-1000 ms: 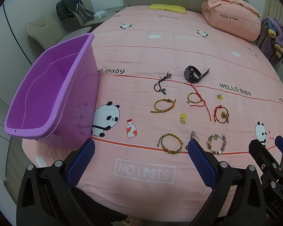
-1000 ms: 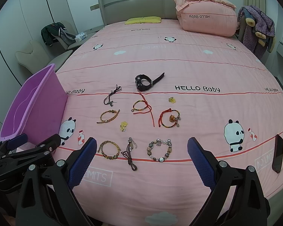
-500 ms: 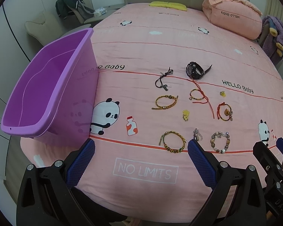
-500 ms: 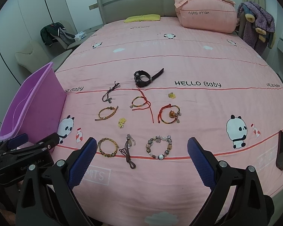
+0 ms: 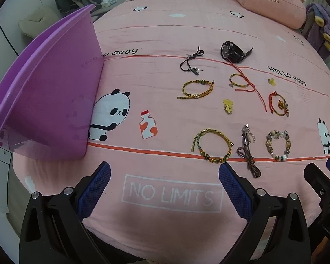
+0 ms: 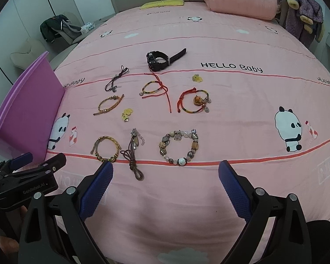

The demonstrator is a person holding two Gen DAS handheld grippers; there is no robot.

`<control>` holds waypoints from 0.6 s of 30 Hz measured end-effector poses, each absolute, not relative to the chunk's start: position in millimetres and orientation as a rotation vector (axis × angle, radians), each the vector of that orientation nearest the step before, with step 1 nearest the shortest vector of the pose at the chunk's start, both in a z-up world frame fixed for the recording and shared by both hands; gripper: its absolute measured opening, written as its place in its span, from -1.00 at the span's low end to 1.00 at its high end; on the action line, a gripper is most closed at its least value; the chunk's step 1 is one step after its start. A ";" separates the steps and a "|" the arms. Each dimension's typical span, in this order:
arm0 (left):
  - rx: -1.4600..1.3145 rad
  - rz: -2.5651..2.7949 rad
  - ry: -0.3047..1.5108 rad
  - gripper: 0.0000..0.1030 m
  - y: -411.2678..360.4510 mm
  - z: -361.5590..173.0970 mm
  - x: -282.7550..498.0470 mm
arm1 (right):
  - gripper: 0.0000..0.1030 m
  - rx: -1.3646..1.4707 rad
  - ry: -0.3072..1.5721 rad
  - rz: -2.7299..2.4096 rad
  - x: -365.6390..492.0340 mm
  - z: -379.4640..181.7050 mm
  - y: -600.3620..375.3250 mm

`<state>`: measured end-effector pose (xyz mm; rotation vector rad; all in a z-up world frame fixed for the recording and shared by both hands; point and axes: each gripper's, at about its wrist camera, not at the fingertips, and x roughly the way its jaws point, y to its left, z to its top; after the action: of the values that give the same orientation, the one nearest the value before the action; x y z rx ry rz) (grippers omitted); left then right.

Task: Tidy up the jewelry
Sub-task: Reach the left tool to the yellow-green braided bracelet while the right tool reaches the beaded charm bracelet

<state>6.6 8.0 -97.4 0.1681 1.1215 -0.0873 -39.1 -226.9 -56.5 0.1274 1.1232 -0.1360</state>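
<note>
Left gripper (image 5: 164, 179): hovering over the near edge of the bed, blue-padded fingers (image 5: 94, 189) spread wide, nothing between them.
Right gripper (image 6: 165, 177): same story, fingers (image 6: 233, 187) wide apart and empty, poised just short of the front row of jewelry.
Bed: pink panda-print bedspread (image 6: 242, 114) carrying everything, "NO LIMITS" printed right under the left gripper.
Bin: purple plastic tub (image 5: 48, 101) standing at the bed's left edge, well apart from the jewelry.
Front row: yellow-green braided bracelet with beads (image 6: 106, 148) on the left, brown knotted cord with a silver chain clasp (image 6: 133, 154) just beside it, chunky mixed-bead stone bracelet (image 6: 180, 147) on the right, nearest the right gripper.
Middle row: gold braided cord bracelet (image 6: 109, 105), small yellow charm (image 6: 127, 114) near it, amber bangle tied with a long red string (image 6: 156, 88), red-cord bracelet with an orange pendant (image 6: 194, 102).
Back row: thin dark cord necklace with a small metal pendant (image 6: 116, 79), black chunky wristwatch (image 6: 159, 60) with its strap trailing right, second yellow charm (image 6: 197, 78) off to the right.
Spacing: each piece lies flat; only the red string reaches up to the watch.
</note>
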 end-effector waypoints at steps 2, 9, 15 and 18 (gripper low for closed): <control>0.176 -0.091 1.123 0.88 7.1 -106.0 9.7 | 0.79 0.121 1.134 -0.144 -38.6 -66.8 -228.6; 0.162 -0.094 1.127 0.88 3.4 -132.2 26.2 | 0.79 0.137 1.165 -0.189 -30.1 -92.8 -246.3; 0.149 -0.091 1.142 0.88 -2.5 -152.0 41.0 | 0.79 0.146 1.183 -0.229 -17.0 -110.4 -262.9; 0.162 -0.085 1.149 0.88 -6.6 -160.8 45.8 | 0.79 0.140 1.192 -0.244 -9.7 -118.5 -268.9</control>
<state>45.8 -6.6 -160.8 0.1623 1.1488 -0.0854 -9.7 -268.9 -118.5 0.1401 1.1925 -0.2438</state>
